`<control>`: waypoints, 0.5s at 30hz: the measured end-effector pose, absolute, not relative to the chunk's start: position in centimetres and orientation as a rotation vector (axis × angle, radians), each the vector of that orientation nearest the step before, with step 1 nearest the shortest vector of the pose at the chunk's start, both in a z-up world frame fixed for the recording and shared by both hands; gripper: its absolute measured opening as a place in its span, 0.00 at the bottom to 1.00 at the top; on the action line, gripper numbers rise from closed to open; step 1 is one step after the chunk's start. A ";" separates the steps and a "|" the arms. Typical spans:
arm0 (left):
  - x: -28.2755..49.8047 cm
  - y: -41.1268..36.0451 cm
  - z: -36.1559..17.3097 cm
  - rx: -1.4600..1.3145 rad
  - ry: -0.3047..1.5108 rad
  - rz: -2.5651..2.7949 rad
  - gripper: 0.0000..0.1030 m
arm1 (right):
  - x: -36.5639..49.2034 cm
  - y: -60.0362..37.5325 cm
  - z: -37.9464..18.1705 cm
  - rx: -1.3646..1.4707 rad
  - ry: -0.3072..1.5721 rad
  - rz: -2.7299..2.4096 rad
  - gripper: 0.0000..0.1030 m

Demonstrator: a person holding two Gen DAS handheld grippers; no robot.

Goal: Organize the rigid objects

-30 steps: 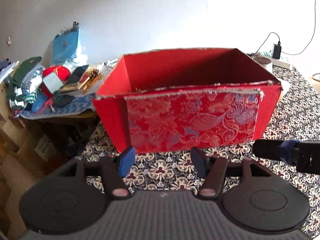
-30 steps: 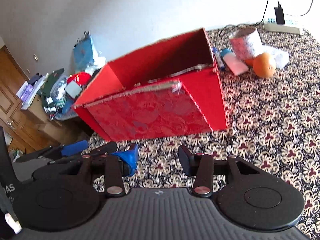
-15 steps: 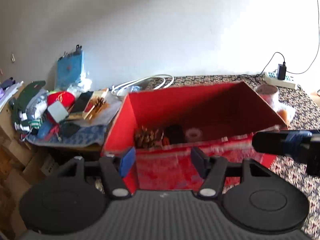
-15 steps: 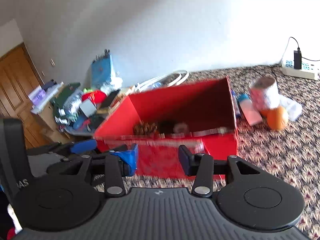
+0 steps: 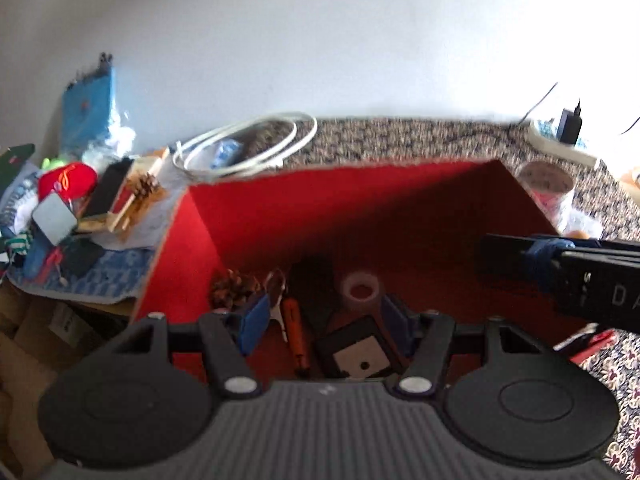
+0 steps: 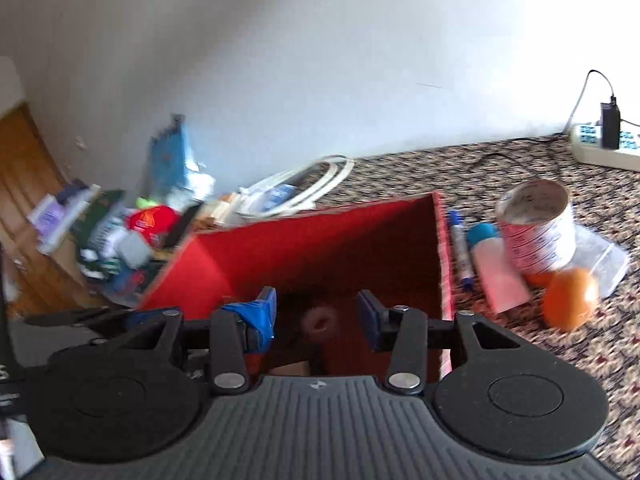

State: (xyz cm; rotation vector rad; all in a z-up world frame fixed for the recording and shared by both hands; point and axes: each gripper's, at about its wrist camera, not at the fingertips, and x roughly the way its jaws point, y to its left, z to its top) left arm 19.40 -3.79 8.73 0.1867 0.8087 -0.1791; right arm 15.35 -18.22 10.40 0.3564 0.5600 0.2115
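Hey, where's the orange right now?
In the right wrist view the orange sits on the patterned tablecloth right of the red box, just in front of the pink-labelled can and beside the white bottle.

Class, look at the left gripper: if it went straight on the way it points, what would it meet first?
Probably the clear tape roll on the floor of the red box. It sits centred between the open left gripper fingers, though depth is hard to judge.
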 end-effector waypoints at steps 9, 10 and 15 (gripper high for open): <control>22.5 -3.2 7.9 0.220 1.005 -0.151 0.62 | 18.5 -17.7 10.3 0.399 0.810 0.181 0.27; 22.6 -3.0 7.9 0.223 1.012 -0.154 0.62 | 18.6 -17.5 10.4 0.411 0.828 0.183 0.30; 23.0 -2.2 8.6 0.245 1.017 -0.175 0.62 | 19.1 -16.2 10.9 0.423 0.891 0.145 0.30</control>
